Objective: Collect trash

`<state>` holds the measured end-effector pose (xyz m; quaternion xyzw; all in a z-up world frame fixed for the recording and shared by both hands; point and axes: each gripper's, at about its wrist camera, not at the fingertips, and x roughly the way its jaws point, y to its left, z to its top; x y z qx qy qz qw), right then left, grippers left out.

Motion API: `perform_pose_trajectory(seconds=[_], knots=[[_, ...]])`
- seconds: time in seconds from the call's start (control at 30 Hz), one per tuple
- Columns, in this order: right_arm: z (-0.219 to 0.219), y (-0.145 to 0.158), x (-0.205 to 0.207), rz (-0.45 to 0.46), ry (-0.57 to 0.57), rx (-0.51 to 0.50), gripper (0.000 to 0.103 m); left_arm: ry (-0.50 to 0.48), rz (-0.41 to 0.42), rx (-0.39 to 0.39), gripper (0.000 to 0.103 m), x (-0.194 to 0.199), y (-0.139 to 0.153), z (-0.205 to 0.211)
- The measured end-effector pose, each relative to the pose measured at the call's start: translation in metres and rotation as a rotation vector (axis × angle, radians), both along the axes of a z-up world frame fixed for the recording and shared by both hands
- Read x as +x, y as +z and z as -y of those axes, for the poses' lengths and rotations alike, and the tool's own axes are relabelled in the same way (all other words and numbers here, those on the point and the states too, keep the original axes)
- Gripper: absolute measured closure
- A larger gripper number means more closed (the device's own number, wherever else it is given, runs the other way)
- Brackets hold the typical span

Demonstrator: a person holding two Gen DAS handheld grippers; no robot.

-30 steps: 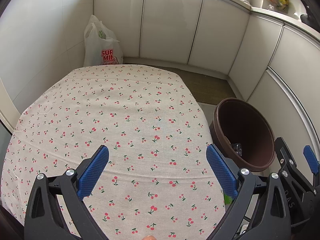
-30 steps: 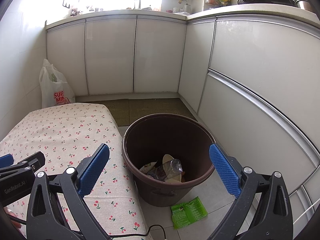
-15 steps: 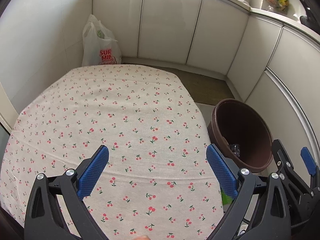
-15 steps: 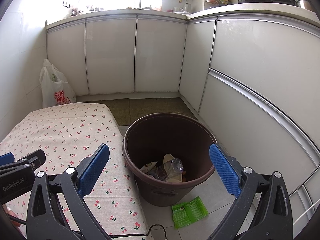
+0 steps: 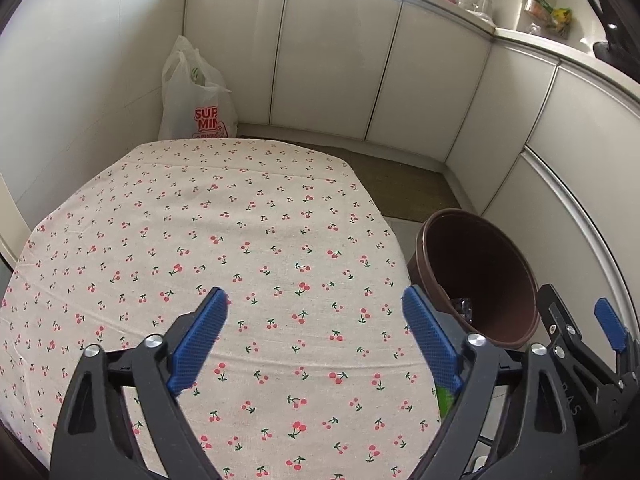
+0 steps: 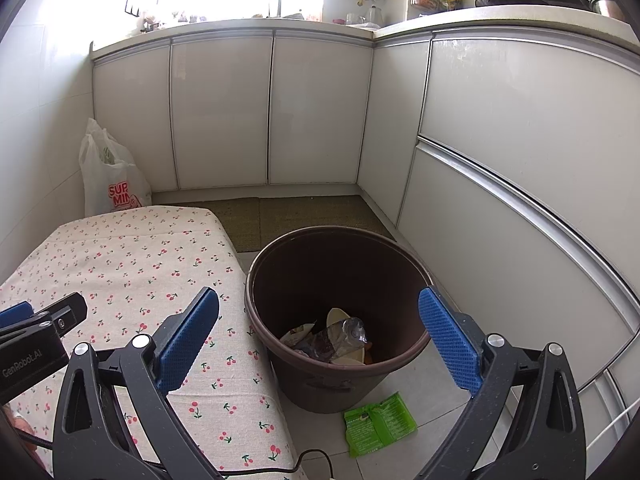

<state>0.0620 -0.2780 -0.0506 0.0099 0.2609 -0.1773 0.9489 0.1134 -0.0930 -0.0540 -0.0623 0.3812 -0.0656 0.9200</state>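
A dark brown bin (image 6: 400, 272) stands on the floor right of the table; it also shows in the left wrist view (image 5: 480, 264). Inside lie a crushed clear bottle (image 6: 338, 338) and paper scraps. A green wrapper (image 6: 378, 422) lies on the floor tiles in front of the bin. My right gripper (image 6: 318, 334) is open and empty, hovering above the bin's near side. My left gripper (image 5: 316, 340) is open and empty above the cherry-print tablecloth (image 5: 240, 240). The right gripper's blue finger (image 5: 610, 322) shows at the left view's right edge.
A white plastic shopping bag (image 5: 196, 100) stands on the floor in the far left corner. White cabinets (image 6: 312, 108) line the back and right side. A brown mat (image 6: 280, 216) lies on the floor beyond the bin. A black cable (image 6: 312, 460) runs by the table edge.
My left gripper has tilted up and drawn back a little, so the table and bin sit lower in its view. The right gripper has barely moved.
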Motion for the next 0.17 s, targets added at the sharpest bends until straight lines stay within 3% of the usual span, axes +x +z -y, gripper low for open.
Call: perform_pose_trajectory(seconds=[0.17], knots=[[0.0016,0.0022,0.0005,0.004,0.001,0.0,0.007,-0.012,-0.002,0.036,0.007,-0.0008,0.0024,0.0075]])
